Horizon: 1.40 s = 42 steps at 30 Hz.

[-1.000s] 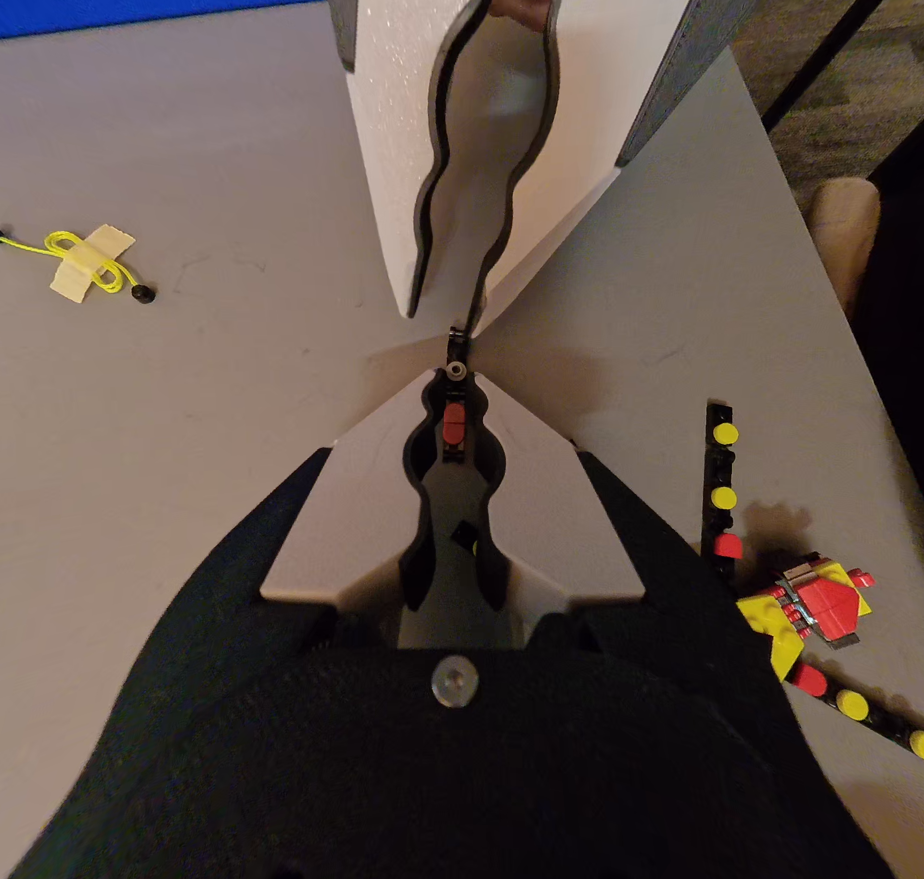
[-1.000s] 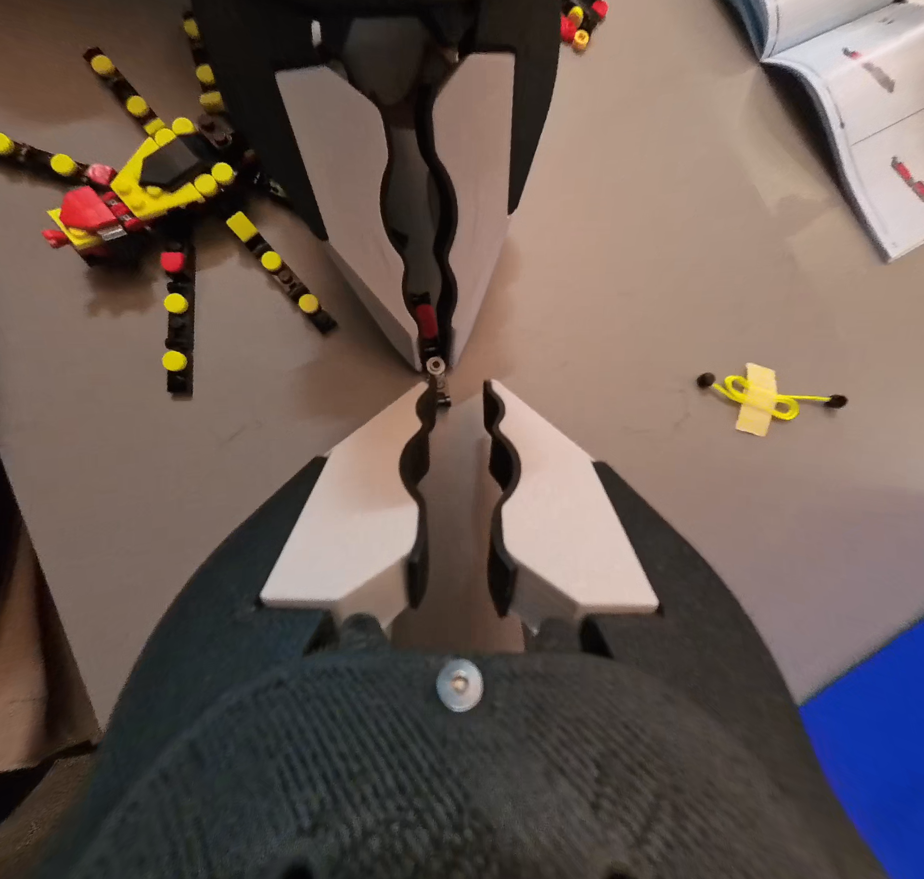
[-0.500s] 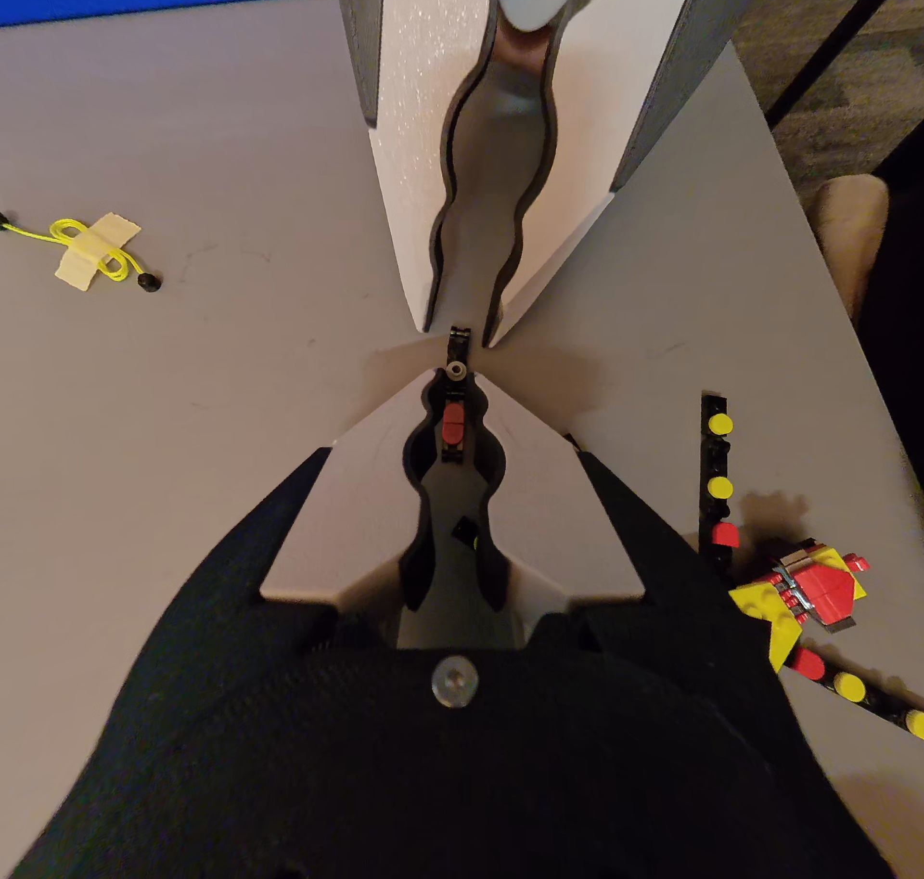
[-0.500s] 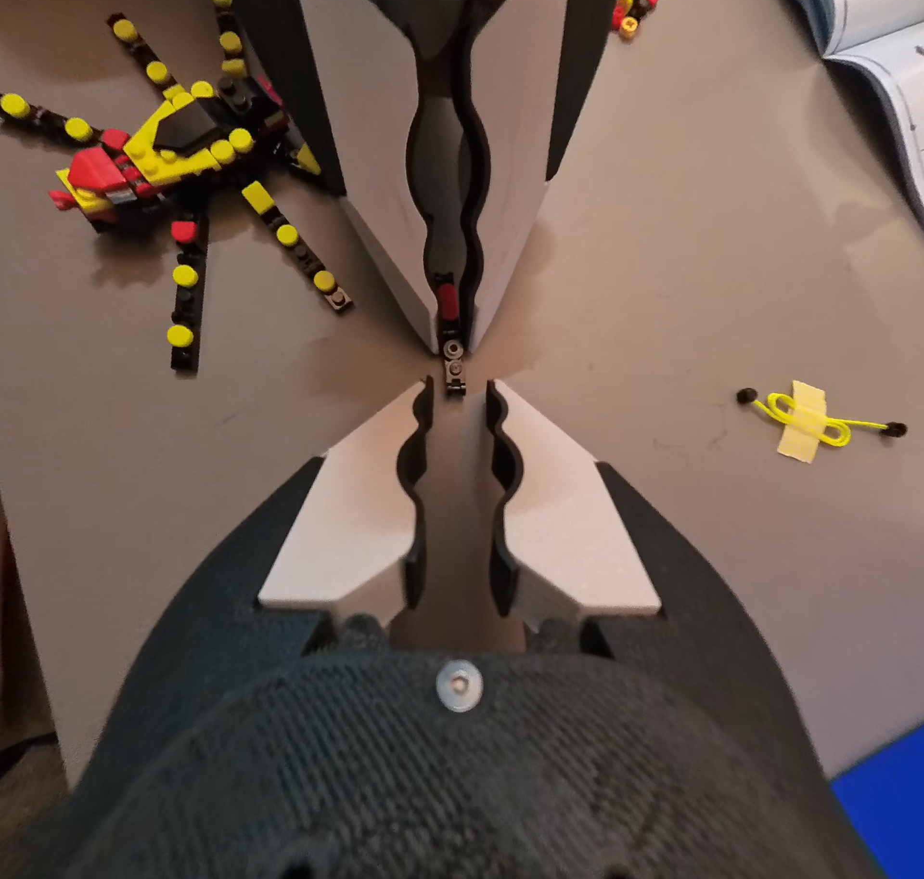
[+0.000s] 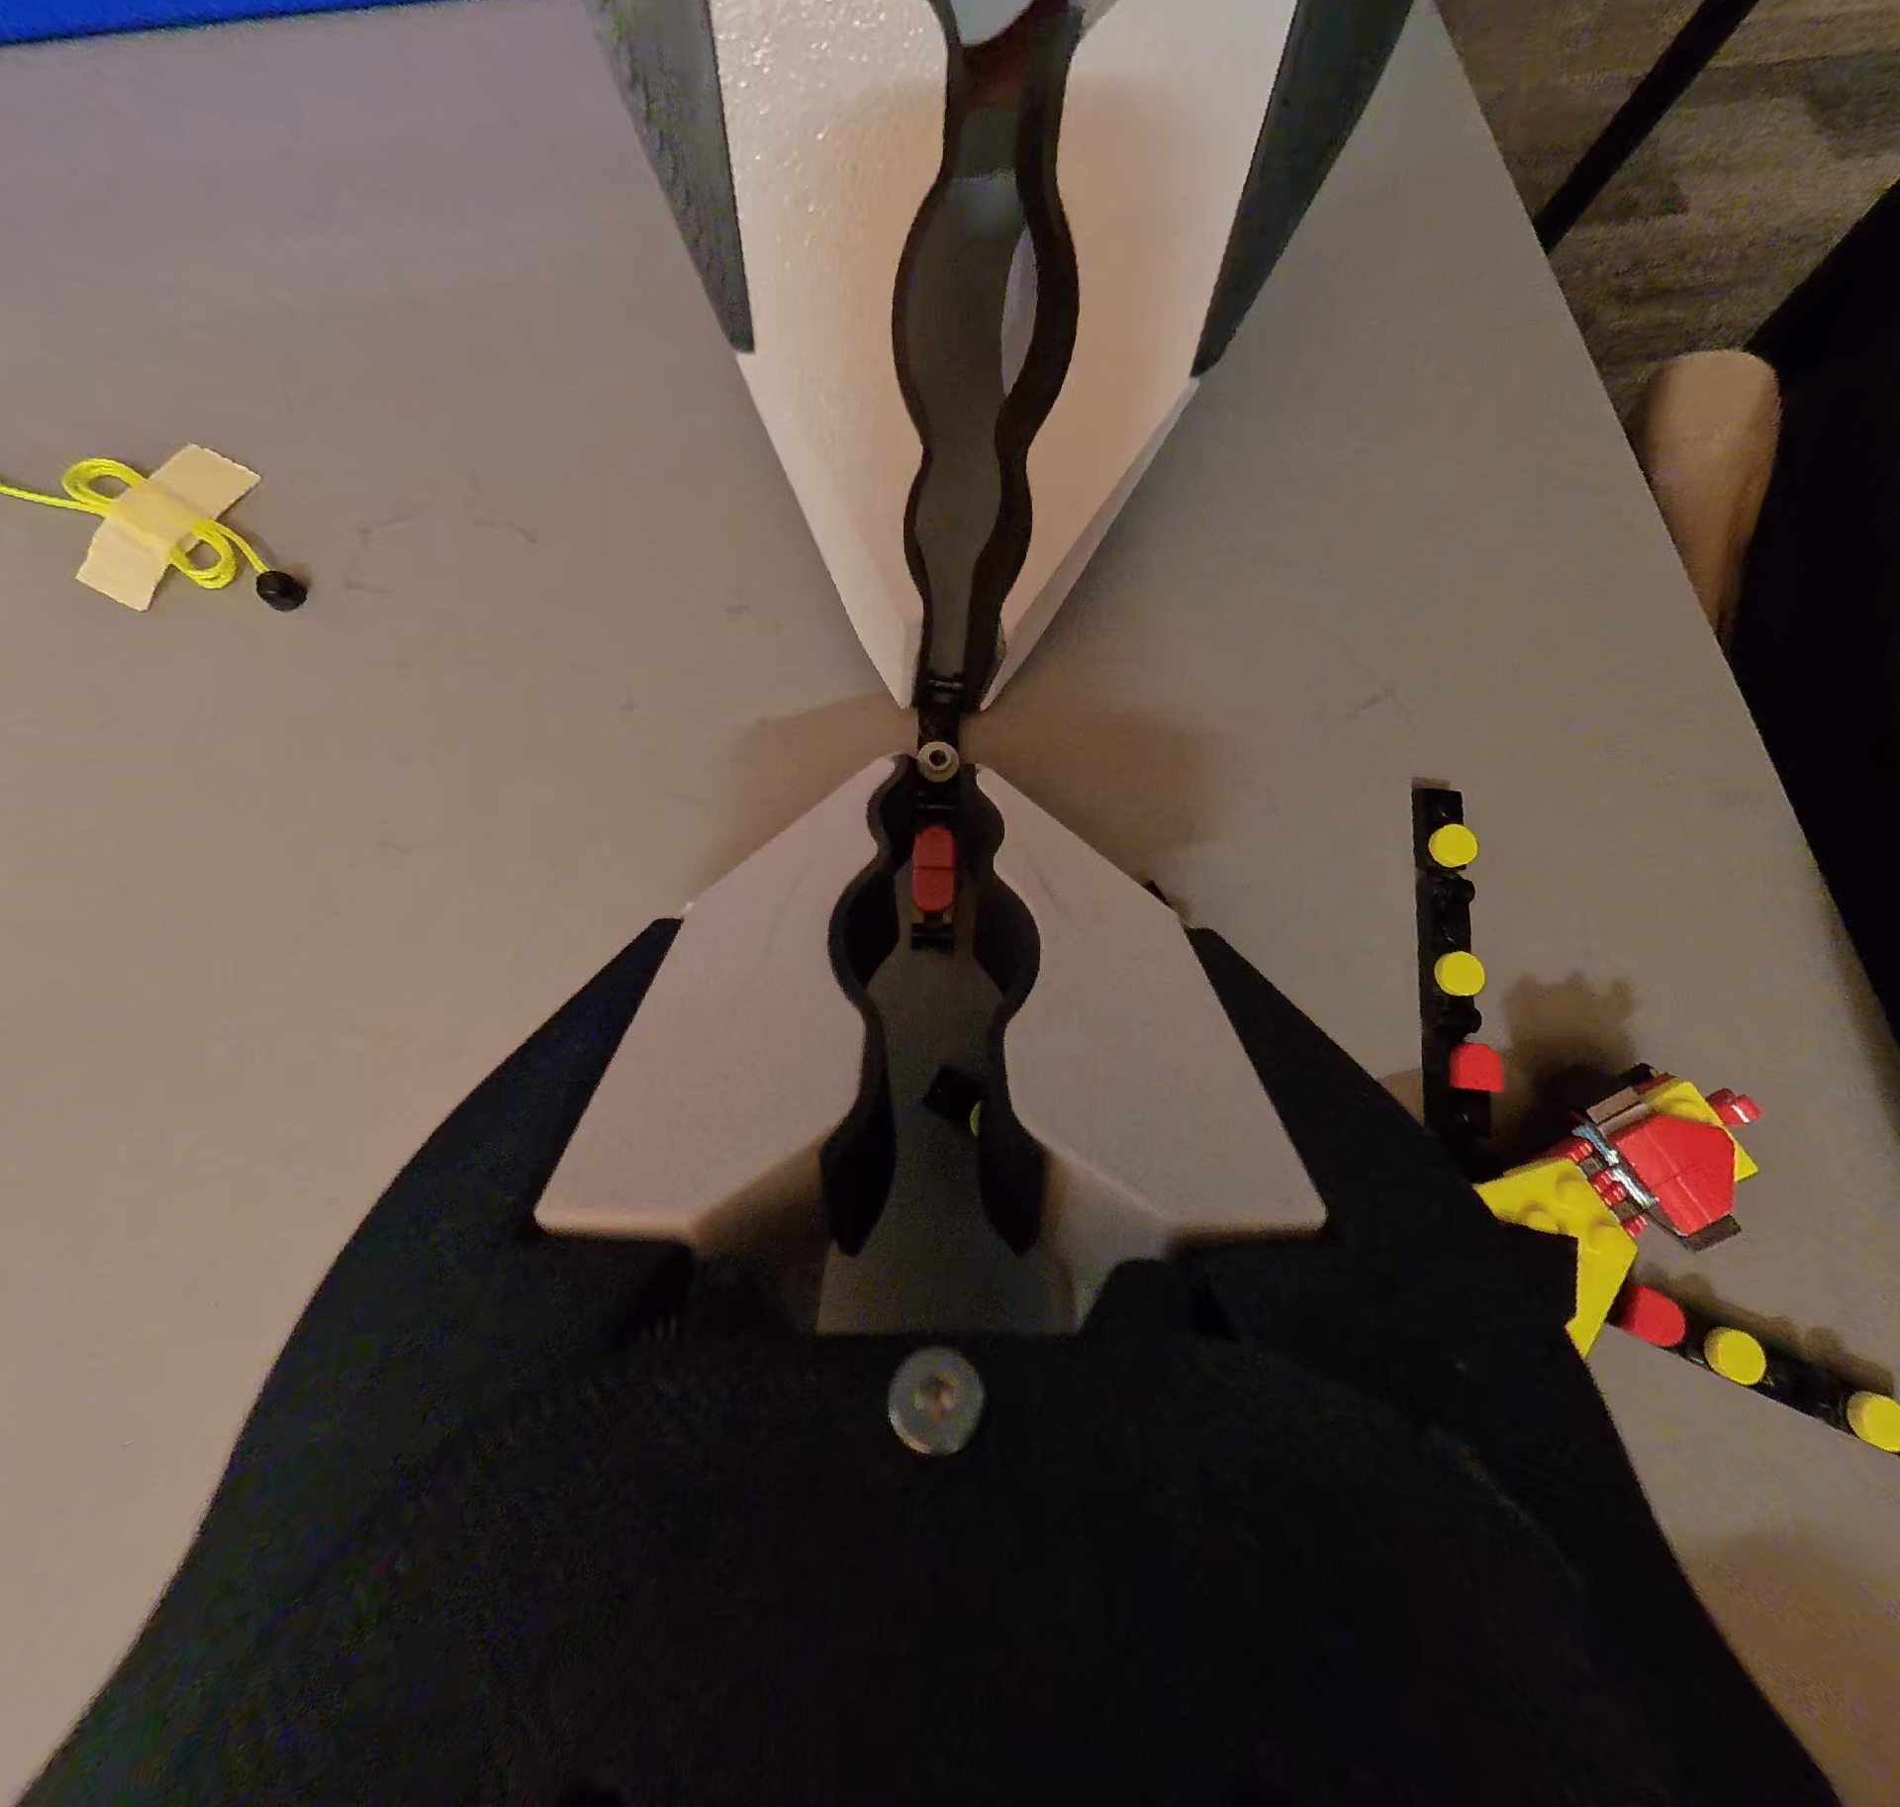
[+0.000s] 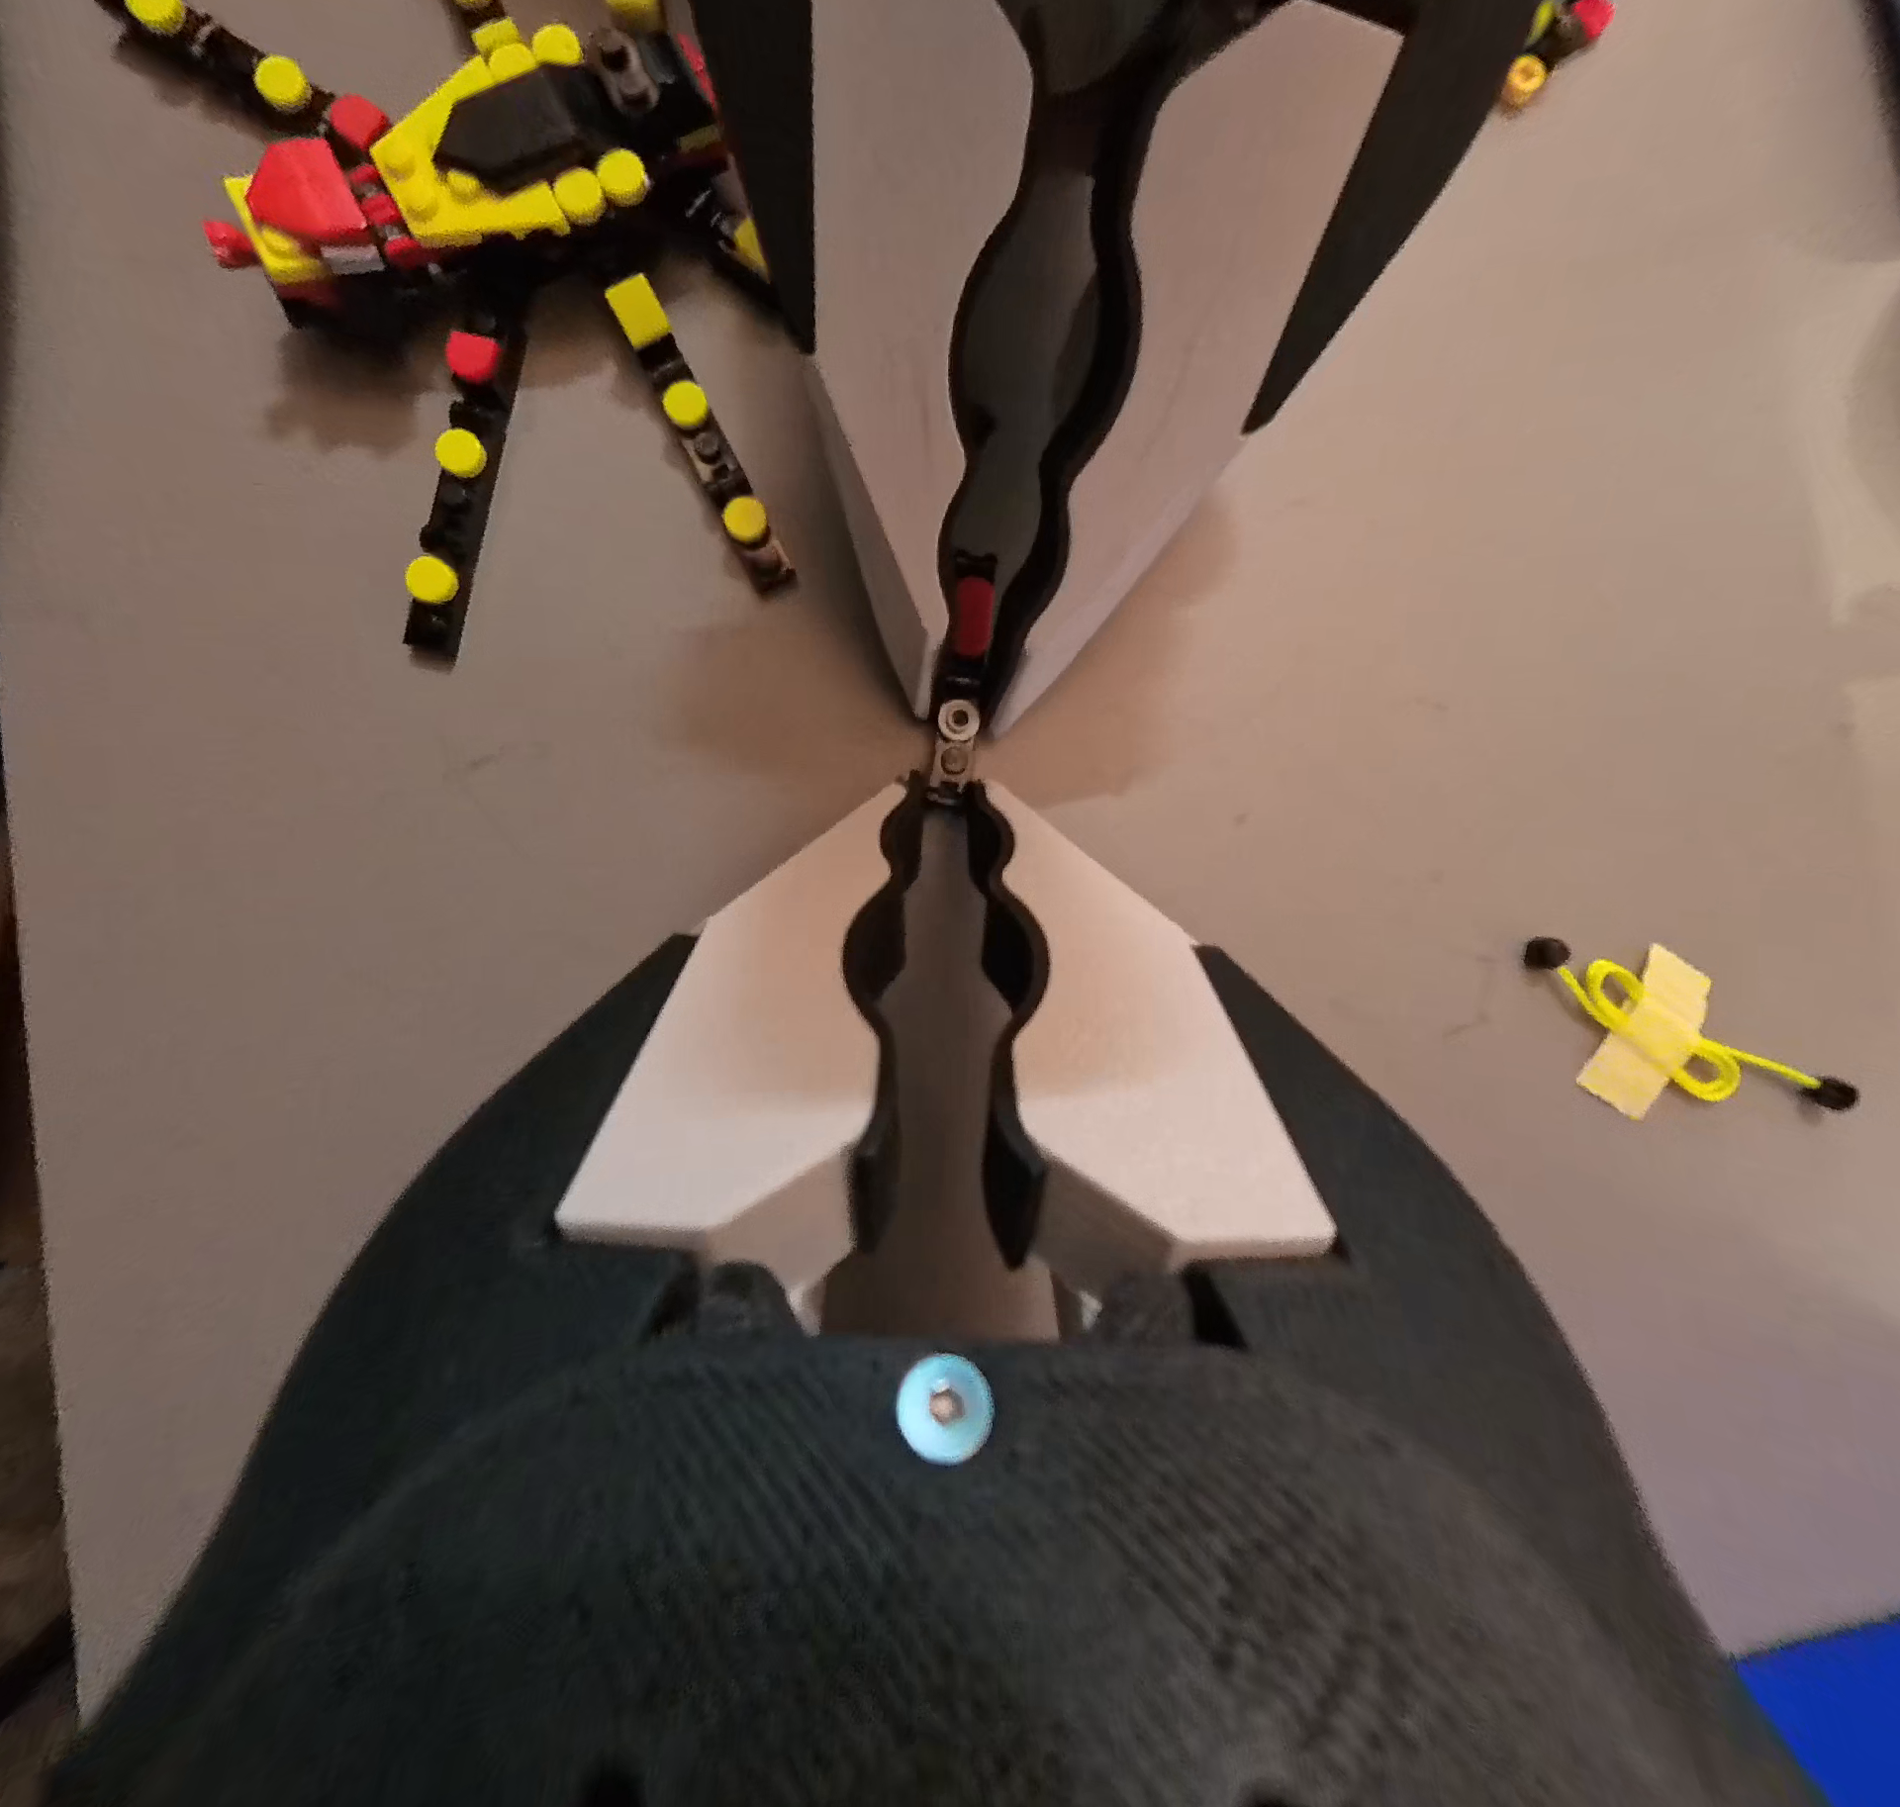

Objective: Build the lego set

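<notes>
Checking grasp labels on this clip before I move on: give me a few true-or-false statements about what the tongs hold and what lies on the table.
1. The left tongs clamp a thin black strip carrying a red piece. True.
2. The right tongs hold the spider-like model. False: the model lies on the table, off to the side; the right tongs close on the free end of the black strip.
3. A yellow cord is taped to the table. True.
4. The two tongs work at opposite ends of the table. False: their tips almost meet, facing each other over the black strip.
</notes>
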{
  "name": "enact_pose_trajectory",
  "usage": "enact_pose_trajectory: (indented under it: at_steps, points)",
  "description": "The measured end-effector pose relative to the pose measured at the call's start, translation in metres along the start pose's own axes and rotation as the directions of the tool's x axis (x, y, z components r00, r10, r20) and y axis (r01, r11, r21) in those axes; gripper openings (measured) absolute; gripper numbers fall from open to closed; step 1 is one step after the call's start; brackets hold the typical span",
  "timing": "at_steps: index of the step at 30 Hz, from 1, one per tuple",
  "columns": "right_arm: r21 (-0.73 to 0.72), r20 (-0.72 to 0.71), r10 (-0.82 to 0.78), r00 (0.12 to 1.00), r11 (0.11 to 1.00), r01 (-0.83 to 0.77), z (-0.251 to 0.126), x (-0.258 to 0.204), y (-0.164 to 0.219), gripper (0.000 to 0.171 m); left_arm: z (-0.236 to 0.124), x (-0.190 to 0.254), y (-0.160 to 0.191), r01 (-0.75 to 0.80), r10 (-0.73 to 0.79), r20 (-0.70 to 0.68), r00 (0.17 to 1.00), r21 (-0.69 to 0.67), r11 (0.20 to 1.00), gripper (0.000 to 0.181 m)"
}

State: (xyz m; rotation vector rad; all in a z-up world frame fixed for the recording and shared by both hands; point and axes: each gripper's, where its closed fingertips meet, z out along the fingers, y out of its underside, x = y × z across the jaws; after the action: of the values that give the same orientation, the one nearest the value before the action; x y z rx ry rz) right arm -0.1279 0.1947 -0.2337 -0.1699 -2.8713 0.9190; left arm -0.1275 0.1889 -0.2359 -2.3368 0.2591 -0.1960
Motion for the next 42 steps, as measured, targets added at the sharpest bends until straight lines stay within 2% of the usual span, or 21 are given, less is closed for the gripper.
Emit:
enact_pose_trajectory:
  at_steps: [7,13,29,42]
  points:
    - [-0.079,0.076,-0.143,0.987,0.986,0.149,0.0001,0.0000,0.0012,0.006,0.0001,0.0000,0.0001,-0.008,0.008,-0.011,1.000,-0.002,1.000,0.007]
    - [-0.091,0.121,-0.141,0.983,0.984,0.152,0.0004,0.0010,0.0012,0.006,0.0002,-0.0004,0.0001,0.008,-0.008,-0.013,1.000,-0.003,1.000,0.007]
    - [-0.087,-0.023,0.091,0.996,0.992,-0.093,0.0005,0.0024,0.0013,0.006,0.0003,-0.0021,-0.0010,0.044,-0.043,0.024,0.999,-0.014,0.999,0.007]
    - [-0.100,-0.090,0.209,0.974,0.971,-0.218,0.0005,0.0032,0.0017,0.007,0.0006,-0.0030,-0.0010,0.071,-0.071,0.030,0.997,-0.021,0.997,0.008]
